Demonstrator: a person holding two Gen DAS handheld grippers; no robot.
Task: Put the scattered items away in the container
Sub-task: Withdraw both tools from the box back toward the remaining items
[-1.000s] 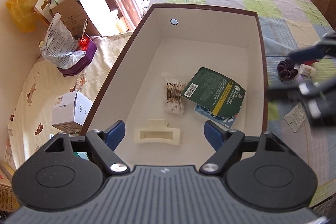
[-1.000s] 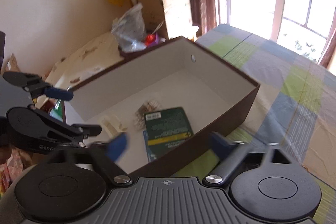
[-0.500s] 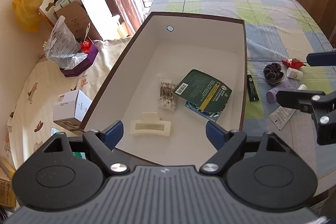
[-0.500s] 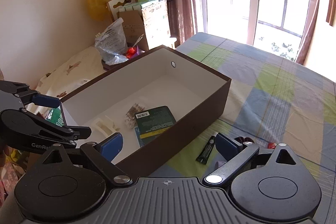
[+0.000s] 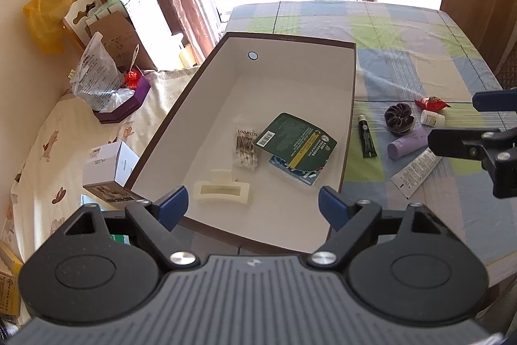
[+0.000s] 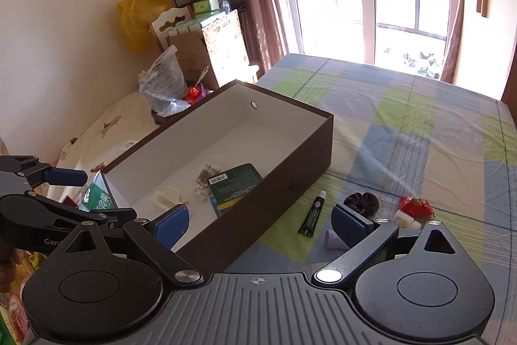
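Since both grippers hover with jaws wide apart and empty, I weigh what lies on the table beside the box [image 5: 350, 131]: the dark green tube [image 5: 366, 136], scrunchie [image 5: 399, 115], lilac tube [image 5: 408, 145], white tube [image 5: 415, 168], small bottle [image 5: 433, 118] and red wrapper [image 5: 431, 103]. All look light; tubes squash, so I'd grip mid-body, the soft scrunchie anywhere. The left view alone shows the white tube and, in the box, the hair clip [image 5: 223, 191], swabs [image 5: 246, 149] and green packet [image 5: 295, 140] plainly; the right view shows the box's outer wall.
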